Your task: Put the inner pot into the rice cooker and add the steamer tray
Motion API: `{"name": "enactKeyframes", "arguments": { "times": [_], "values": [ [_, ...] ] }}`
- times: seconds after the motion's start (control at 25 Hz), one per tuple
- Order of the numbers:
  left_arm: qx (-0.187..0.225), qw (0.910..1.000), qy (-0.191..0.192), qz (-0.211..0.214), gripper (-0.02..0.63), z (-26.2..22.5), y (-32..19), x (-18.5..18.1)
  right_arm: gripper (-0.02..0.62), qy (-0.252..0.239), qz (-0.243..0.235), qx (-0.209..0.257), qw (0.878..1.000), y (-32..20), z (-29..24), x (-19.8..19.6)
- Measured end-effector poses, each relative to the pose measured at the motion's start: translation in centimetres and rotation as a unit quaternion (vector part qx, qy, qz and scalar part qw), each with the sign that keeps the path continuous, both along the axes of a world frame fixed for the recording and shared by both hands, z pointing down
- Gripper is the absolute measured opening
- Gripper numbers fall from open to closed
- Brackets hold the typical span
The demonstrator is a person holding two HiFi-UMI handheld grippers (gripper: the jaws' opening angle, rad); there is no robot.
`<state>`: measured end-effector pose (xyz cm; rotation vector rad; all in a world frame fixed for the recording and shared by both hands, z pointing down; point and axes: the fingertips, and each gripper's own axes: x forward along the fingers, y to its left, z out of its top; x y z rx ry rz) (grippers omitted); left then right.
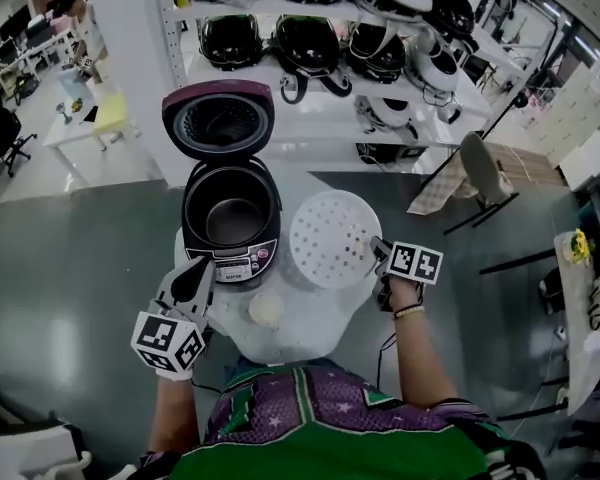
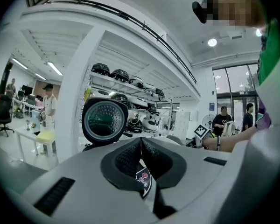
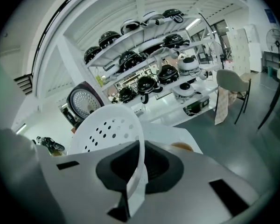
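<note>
Shelves stacked with rice cookers line the back of a grey-floored workroom, where a person in a green and purple shirt stands at a small round white table. At left, the left gripper hangs clenched and empty, its jaws pressed together just in front of the control panel of the rice cooker. The cooker sits on the table with its lid swung open, and the dark inner pot is already seated inside. A small pale round object lies on the table in front. Just right of the cooker, the white perforated steamer tray is pinched by its rim in the right gripper, not yet in the cooker.
</note>
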<state>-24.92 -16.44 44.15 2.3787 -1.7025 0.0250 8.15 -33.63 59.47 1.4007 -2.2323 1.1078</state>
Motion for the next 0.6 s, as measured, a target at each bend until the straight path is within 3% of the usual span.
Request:
{"name": "enactKeyframes", "arguments": {
  "times": [0.32, 0.6],
  "values": [
    [0.027, 0.9994, 0.008, -0.022, 0.023, -2.0, 0.7, -1.3, 0.023, -0.011, -0.053, 0.037, 0.998, -2.5, -5.0, -6.1],
    [0.037, 0.9981, 0.018, -0.045, 0.023, -3.0, 1.8, -4.1, 0.023, -0.015, -0.086, 0.041, 0.995, -3.2, -6.4, -11.8]
  ]
}}
